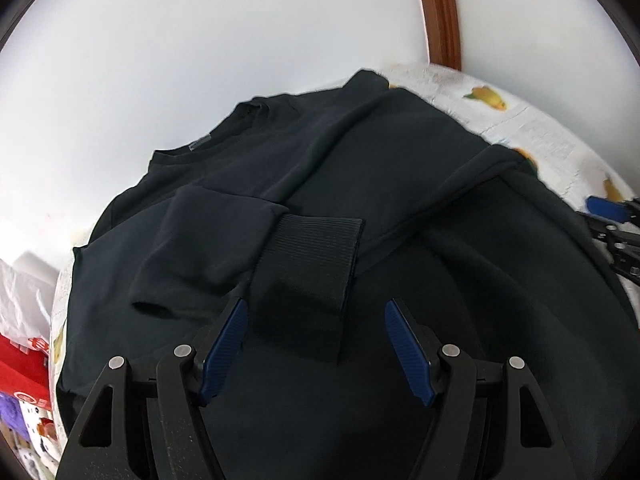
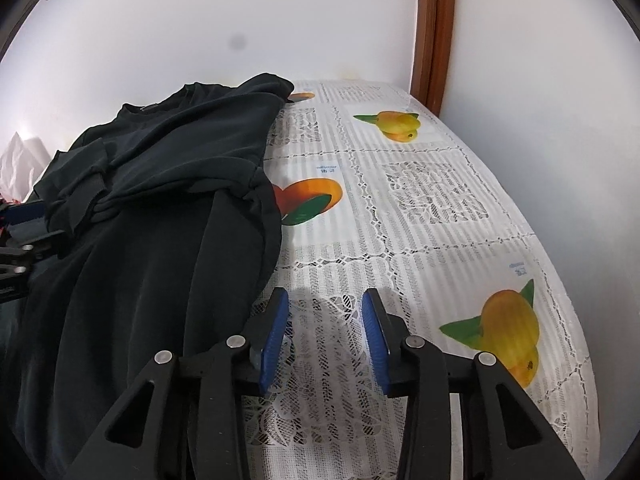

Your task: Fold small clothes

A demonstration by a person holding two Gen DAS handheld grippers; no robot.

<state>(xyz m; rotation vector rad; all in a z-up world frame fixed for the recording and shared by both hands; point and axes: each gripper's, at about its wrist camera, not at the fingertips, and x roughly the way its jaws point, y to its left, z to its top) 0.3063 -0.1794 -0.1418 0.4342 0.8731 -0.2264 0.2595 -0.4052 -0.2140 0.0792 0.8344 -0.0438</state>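
Observation:
A dark sweatshirt point(image 1: 400, 152) lies spread on the fruit-print tablecloth point(image 2: 420, 216). One sleeve is folded across its body, ending in a ribbed cuff point(image 1: 316, 264). My left gripper point(image 1: 316, 308) hovers over that cuff with its blue pads point(image 1: 224, 344) apart; the cuff lies between them and neither pad presses on it. In the right wrist view the sweatshirt point(image 2: 152, 240) fills the left side. My right gripper point(image 2: 325, 296) is open over bare lace cloth just beside the garment's right edge, with nothing between its fingers. Each gripper also shows at the edge of the other's view.
A white wall point(image 2: 540, 120) runs close behind and to the right of the table, with a brown wooden frame point(image 2: 434, 32) in the corner. White plastic bags point(image 1: 24, 292) and a red box point(image 1: 20, 364) sit off the table's left side.

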